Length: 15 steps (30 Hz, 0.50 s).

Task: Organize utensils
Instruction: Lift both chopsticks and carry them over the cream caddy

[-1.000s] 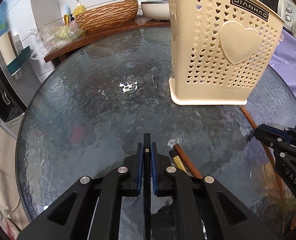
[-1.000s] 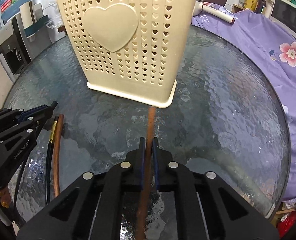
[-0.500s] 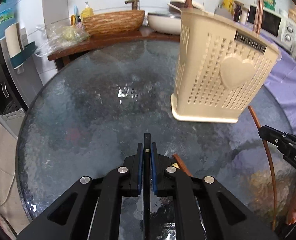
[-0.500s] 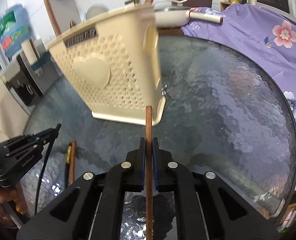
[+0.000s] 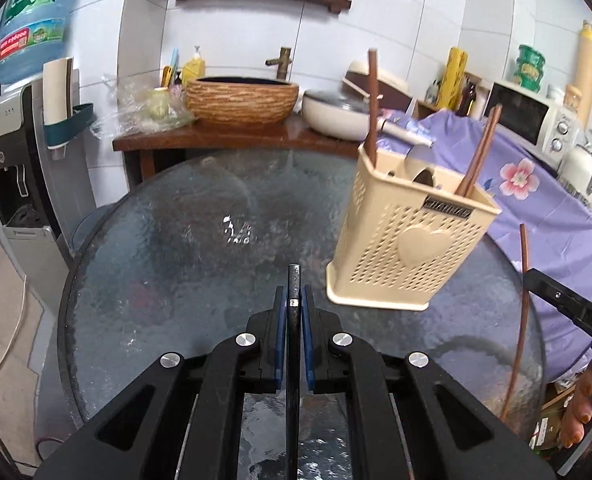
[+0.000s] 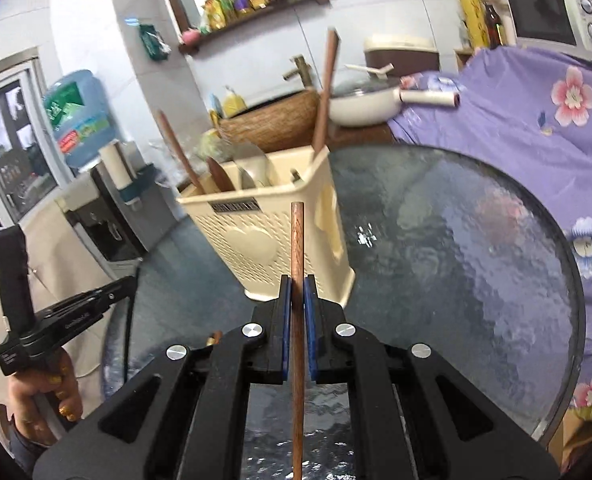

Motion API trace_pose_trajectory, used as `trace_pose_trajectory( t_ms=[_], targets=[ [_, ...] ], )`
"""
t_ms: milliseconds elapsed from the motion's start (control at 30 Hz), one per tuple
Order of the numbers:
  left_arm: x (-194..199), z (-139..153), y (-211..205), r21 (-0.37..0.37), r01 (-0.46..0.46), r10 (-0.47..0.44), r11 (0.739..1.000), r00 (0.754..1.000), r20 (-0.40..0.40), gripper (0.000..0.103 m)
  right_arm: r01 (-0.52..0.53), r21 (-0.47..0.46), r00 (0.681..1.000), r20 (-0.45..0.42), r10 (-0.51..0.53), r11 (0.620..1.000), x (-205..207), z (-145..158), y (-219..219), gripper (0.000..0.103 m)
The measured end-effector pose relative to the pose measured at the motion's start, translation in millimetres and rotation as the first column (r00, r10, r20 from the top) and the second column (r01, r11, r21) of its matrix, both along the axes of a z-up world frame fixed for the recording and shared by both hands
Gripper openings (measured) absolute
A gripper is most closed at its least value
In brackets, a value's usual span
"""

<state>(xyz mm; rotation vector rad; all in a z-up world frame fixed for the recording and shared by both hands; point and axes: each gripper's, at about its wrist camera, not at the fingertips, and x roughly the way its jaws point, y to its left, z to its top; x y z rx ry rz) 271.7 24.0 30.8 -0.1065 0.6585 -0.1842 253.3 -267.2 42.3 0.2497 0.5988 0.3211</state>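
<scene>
A cream perforated utensil basket (image 5: 408, 240) with a heart stands on the round glass table (image 5: 175, 272); it also shows in the right wrist view (image 6: 263, 232). Wooden-handled utensils (image 5: 372, 104) stand in it. My left gripper (image 5: 294, 300) is shut on a thin black utensil handle (image 5: 293, 280), held above the table, left of the basket. My right gripper (image 6: 297, 284) is shut on a brown wooden utensil handle (image 6: 297, 240), held in front of the basket; that handle shows in the left wrist view (image 5: 524, 280).
A wooden counter (image 5: 231, 136) behind the table carries a woven basin (image 5: 241, 98) and a white pan (image 5: 336, 114). A purple floral cloth (image 6: 536, 120) covers things at the right. A water dispenser (image 5: 11, 152) stands at the left. A microwave (image 5: 532, 118) sits at the back right.
Both grippers have risen from the table with their utensils, so the views now look over the basket's top. The utensils lying on the glass have dropped out of view.
</scene>
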Motion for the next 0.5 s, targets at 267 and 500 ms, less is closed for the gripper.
trace_pose_trajectory(
  t_ms=[267,500],
  targets=[
    [-21,29,-3,-0.034,0.035,-0.032,0.999,0.997,0.076,0.007,-0.035,0.034,0.998,0.053,0.033,0.999,-17,33,-7,0.007],
    [-35,54,-2,-0.045,0.042,-0.035,0.998,0.989,0.145,0.007,-0.041,0.030,0.992,0.120,0.037,0.999,-25,59,-8,0.007]
  ],
)
